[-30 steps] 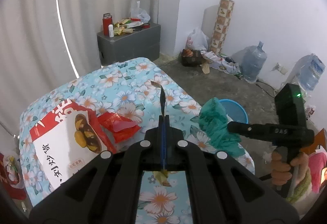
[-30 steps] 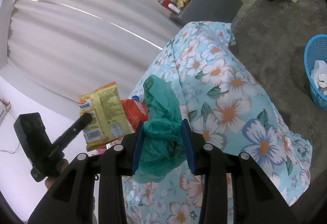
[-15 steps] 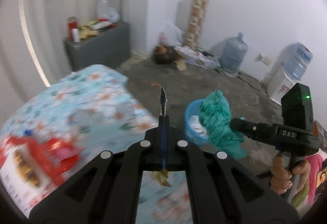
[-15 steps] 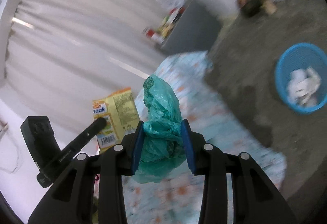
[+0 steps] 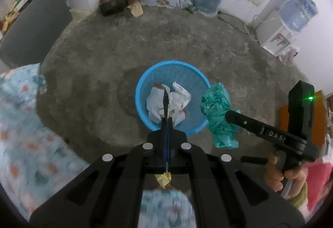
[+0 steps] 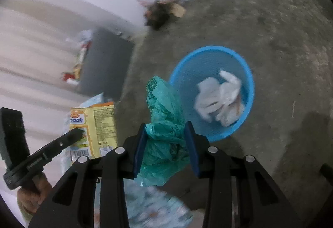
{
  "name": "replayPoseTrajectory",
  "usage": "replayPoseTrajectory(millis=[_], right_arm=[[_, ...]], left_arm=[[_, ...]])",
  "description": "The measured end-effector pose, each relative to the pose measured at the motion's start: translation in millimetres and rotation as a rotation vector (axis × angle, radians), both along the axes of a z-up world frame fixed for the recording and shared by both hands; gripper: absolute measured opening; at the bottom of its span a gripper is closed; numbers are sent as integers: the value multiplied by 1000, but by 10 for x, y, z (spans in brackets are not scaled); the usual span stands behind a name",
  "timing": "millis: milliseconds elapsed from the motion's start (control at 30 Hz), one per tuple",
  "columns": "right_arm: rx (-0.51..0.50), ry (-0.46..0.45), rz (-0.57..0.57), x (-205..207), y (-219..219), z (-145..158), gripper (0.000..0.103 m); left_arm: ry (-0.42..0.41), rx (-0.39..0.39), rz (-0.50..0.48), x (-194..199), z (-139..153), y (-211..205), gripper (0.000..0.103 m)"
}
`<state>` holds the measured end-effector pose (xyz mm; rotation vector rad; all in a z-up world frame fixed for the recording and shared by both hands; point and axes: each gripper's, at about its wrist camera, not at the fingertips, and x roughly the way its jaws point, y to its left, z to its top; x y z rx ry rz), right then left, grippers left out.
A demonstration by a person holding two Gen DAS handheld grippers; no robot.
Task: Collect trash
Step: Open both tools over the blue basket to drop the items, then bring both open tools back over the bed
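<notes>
We are swinging away from the flowered tablecloth (image 5: 18, 115), now over the round blue mesh plastic basket (image 5: 145, 82). Our left gripper (image 5: 166, 122) is pinching a flat yellow snack wrapper (image 6: 95, 124); our right gripper (image 6: 165, 140) is clamping a crumpled green plastic bag (image 6: 164, 115) beside the rim, so we are centring both before releasing.

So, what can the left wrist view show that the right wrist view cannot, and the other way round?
Only the left wrist view shows the water dispenser and the wrapper edge-on, a thin line in the left claw. Only the right wrist view shows that yellow snack wrapper flat, with its print. Both show the blue basket with white trash inside, and the green plastic bag held by the right claw.
</notes>
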<state>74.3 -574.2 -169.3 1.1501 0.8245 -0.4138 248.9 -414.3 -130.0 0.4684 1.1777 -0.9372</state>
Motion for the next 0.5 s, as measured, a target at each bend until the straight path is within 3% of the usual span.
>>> replayPoseTrajectory(millis=[67, 100, 133, 167, 200, 267, 333, 500], right_arm=[[-7, 52, -23, 72, -164, -217, 42], [-12, 68, -26, 105, -229, -304, 55], [-21, 107, -33, 148, -317, -423, 61], [-30, 143, -45, 162, -361, -507, 64], [-35, 163, -46, 158, -408, -571, 64], [-48, 201, -53, 142, -449, -619, 64], [-57, 167, -70, 68, -400, -556, 64], [-118, 140, -85, -82, -70, -237, 64]], left_arm=[[-1, 3, -9, 48, -186, -232, 0], [17, 7, -13, 65, -272, -336, 7], [36, 24, -15, 76, -362, -416, 32], [47, 44, -12, 91, -436, -479, 45], [40, 60, 2, 99, -513, -533, 51], [23, 63, 9, 82, -571, -576, 51], [25, 53, 12, 45, -548, -590, 53], [-39, -38, -12, -171, -117, -361, 62]])
